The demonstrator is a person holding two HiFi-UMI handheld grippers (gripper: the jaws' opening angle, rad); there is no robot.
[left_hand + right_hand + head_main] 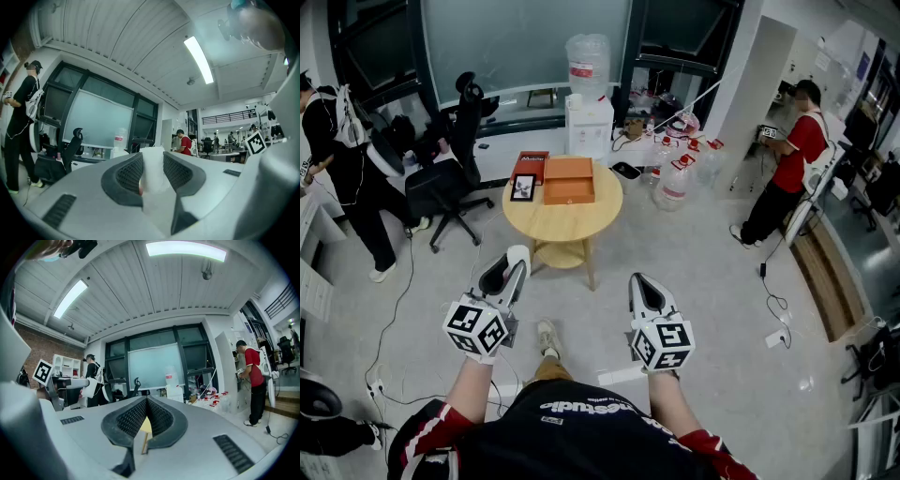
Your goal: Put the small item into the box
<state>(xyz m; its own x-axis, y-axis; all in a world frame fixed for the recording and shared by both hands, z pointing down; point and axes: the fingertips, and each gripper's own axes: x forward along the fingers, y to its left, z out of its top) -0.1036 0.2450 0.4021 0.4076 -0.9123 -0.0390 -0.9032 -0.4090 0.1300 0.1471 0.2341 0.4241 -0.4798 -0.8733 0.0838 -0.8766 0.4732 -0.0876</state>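
Observation:
A closed orange box (569, 180) lies on the round wooden table (581, 221), well ahead of me. Beside it are a red box (530, 166) and a small black-framed item (523, 187). My left gripper (517, 253) is held up at waist height, short of the table. In the left gripper view its pads (129, 173) are shut on a small white item (152, 168) that fills the gap between them. My right gripper (636, 278) is level with it, and its jaws (146, 401) meet at the tips with nothing held. The table (145, 427) shows behind them.
A white water dispenser (590, 122) stands behind the table, with several water bottles (675, 178) on the floor to its right. A black office chair (450, 169) and a person in black (347, 159) are at the left. A person in red (787, 164) stands at the right. Cables (773, 300) trail on the floor.

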